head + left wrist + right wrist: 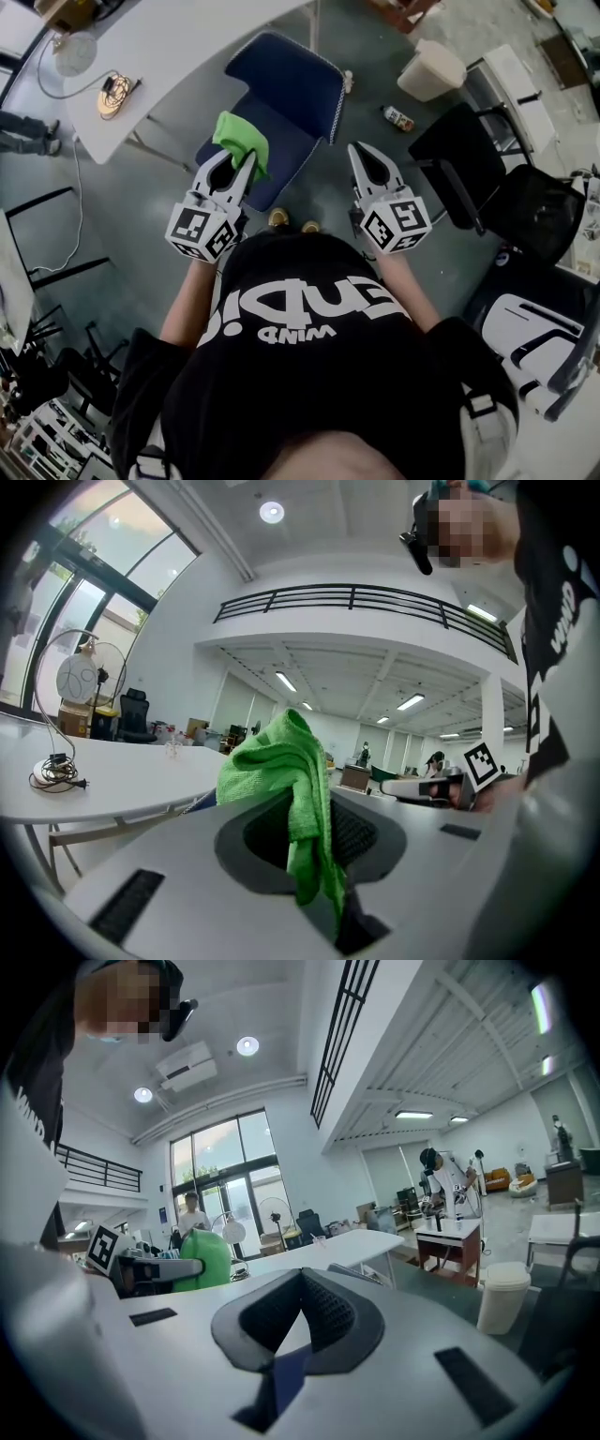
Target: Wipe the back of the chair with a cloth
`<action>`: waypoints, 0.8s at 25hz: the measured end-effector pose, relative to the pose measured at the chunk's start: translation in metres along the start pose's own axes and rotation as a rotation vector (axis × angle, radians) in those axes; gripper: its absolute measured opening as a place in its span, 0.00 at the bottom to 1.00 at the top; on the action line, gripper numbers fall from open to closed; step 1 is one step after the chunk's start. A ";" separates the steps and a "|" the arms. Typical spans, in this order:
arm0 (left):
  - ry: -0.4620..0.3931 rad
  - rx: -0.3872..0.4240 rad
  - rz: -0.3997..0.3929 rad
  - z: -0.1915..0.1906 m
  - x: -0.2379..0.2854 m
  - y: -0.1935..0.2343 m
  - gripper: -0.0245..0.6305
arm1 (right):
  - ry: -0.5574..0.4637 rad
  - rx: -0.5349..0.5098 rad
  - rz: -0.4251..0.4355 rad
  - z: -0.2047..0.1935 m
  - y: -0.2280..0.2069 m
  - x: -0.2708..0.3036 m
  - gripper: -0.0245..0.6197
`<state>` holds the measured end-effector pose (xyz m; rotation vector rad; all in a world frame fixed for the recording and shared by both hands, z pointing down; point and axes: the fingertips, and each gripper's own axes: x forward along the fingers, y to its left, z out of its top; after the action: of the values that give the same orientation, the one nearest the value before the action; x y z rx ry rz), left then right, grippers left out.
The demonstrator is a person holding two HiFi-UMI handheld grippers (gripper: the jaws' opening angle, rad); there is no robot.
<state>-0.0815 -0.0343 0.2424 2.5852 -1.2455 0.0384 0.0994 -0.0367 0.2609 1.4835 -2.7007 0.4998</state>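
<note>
So we're standing right in front of the blue chair (281, 94) and looking down on it, with the green cloth (242, 141) pinched in our left gripper (244, 161). The jaws are clamped on one bunched corner, so most of the cloth flops loose past the tips. That seems like the right idea, since a loose wad gives us something soft to drag over the fabric rather than hard plastic. The cloth hangs in the air over the chair and as far as we can tell isn't touching it, so we'd say the wiping hasn't really started. The chair back looks to be the part farther from us, toward the white table (187, 47), which means the left hand has to reach forward to get the cloth onto it. Our right gripper (360, 150) is just beside the chair's right edge with its jaws together and nothing in them. Our guess is it's parked there so it stays clear of the wipe, or so it can steady the chair if it rolls. The main risk is that a corner grip this small slips once we push down.
</note>
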 end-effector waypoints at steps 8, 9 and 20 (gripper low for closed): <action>-0.024 -0.003 0.016 -0.014 -0.005 -0.001 0.14 | 0.003 0.001 -0.013 -0.018 0.002 0.003 0.03; -0.024 -0.012 0.024 -0.015 -0.006 0.001 0.14 | 0.004 0.001 -0.011 -0.019 0.003 0.004 0.03; -0.024 -0.031 0.052 -0.020 -0.005 0.003 0.14 | 0.010 -0.003 -0.012 -0.024 -0.001 -0.003 0.03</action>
<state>-0.0847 -0.0270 0.2619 2.5341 -1.3108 -0.0024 0.0983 -0.0281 0.2833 1.4912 -2.6820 0.5007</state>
